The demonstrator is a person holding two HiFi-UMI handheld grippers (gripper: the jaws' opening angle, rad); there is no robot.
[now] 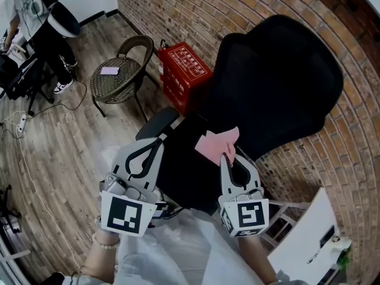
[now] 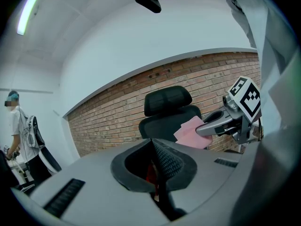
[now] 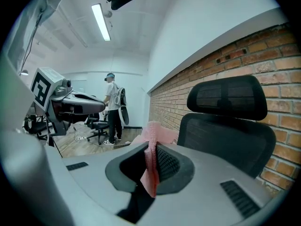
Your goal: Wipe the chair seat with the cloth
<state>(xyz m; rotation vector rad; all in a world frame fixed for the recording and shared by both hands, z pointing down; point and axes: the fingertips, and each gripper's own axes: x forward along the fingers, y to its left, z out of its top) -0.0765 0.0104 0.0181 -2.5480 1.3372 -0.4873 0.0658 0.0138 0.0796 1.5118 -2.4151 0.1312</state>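
Two grippers, one cloth, one black office chair. The left gripper [image 1: 157, 141] and the right gripper [image 1: 230, 159] are held side by side, each in one of the person's hands. Both point forward over the chair seat [image 1: 181, 168] toward the backrest [image 1: 279, 76], with their marker cubes nearest the person.

The right gripper's fingers [image 3: 164, 161] are pressed onto the pink cloth [image 3: 151, 142]. A fold of it runs down between them, and the rest bunches up past the fingertips. In the head view the cloth [image 1: 217, 141] spreads just ahead of those fingers, over the back part of the seat and near the foot of the backrest. Whether it touches the seat cannot be told.

The left gripper's fingers [image 2: 167, 159] are closed against each other with nothing between them. They are well to the left of the cloth and over the seat's left edge. From that gripper's view the right gripper [image 2: 203, 128] shows to the right of the fingers, with the cloth [image 2: 188, 133] hanging at its tip in front of the backrest.

Beyond the left fingers, by the brick wall, stand one wicker chair [image 1: 122, 76] and one red box [image 1: 184, 70]. One person [image 1: 35, 16] stands farther off.
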